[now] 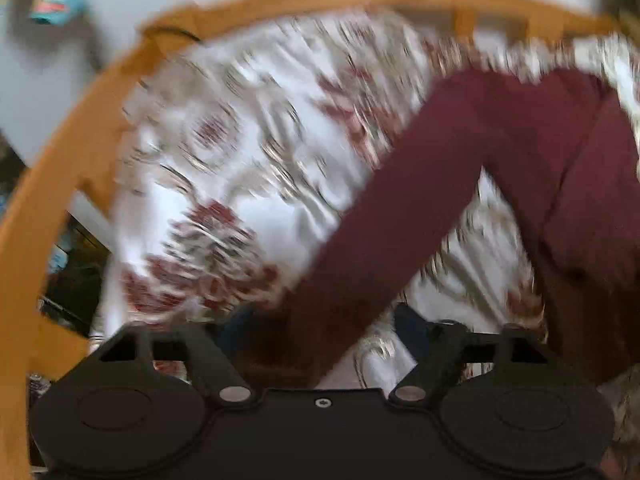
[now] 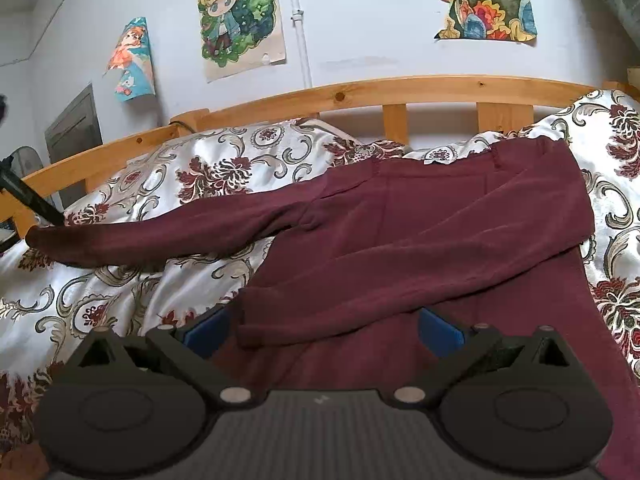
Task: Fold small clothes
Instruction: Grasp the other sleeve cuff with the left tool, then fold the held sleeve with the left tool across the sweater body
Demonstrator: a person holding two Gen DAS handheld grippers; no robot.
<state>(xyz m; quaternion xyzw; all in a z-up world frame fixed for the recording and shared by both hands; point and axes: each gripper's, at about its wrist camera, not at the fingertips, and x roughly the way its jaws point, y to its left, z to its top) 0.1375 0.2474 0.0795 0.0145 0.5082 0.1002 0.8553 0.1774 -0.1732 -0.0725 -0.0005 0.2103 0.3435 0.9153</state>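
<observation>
A dark maroon long-sleeved garment (image 2: pixel 420 232) lies spread on a floral bedspread (image 2: pixel 140 292). One sleeve (image 2: pixel 132 240) stretches out to the left; the other sleeve (image 2: pixel 360 292) is folded across the body. My right gripper (image 2: pixel 324 328) is open, its blue pads on either side of that sleeve's cuff. The left wrist view is blurred by motion. There the left gripper (image 1: pixel 320 332) is open, with a sleeve (image 1: pixel 400 208) of the garment running between its fingers.
A wooden bed rail (image 2: pixel 360 92) runs along the far side and curves round the left (image 1: pixel 60 184). The white wall behind carries several posters (image 2: pixel 240 20). A dark rod (image 2: pixel 28 196) stands at the left edge.
</observation>
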